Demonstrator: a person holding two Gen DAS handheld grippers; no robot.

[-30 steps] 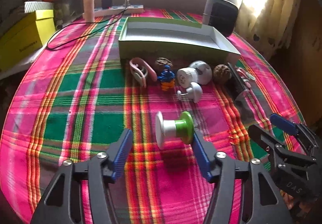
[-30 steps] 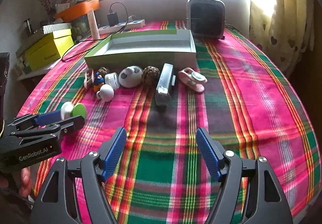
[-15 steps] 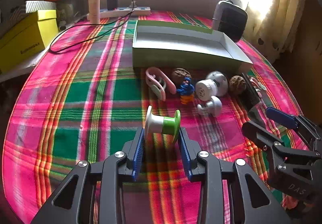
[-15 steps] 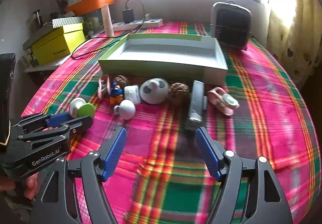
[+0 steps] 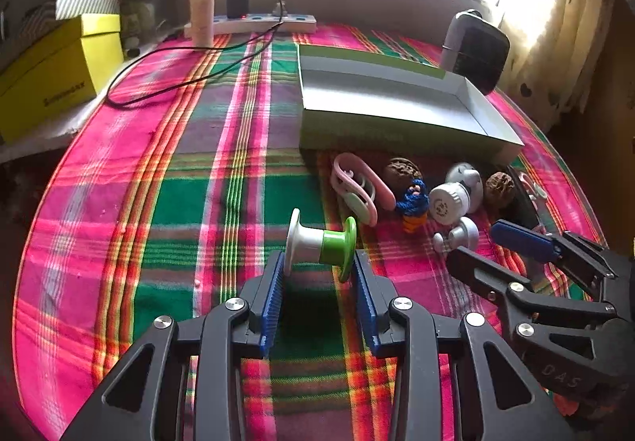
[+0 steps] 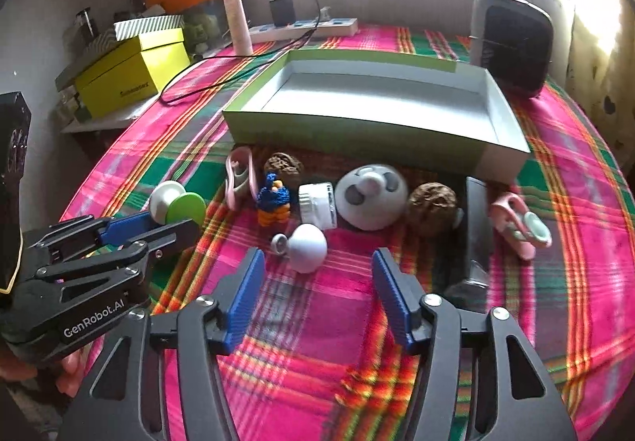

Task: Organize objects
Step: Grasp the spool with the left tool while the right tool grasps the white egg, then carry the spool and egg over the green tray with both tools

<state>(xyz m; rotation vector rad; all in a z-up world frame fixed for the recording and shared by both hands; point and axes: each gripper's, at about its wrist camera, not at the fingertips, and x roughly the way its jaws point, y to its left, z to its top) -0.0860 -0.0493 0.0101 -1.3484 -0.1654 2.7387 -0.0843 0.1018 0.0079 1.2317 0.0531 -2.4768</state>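
A round table under a pink and green plaid cloth [image 6: 575, 171] fills my view. At its far side sits an open, empty green box [image 6: 357, 135]. Along the box's near wall lies a row of small objects. My left gripper [image 5: 319, 270] has its fingers clamped on a white and green spool [image 5: 321, 240], left of the row; I judge the pickup done and a lift to the box next. My right gripper [image 6: 317, 282], fingers apart and just been closing on nothing, approaches a small white knob [image 6: 305, 246].
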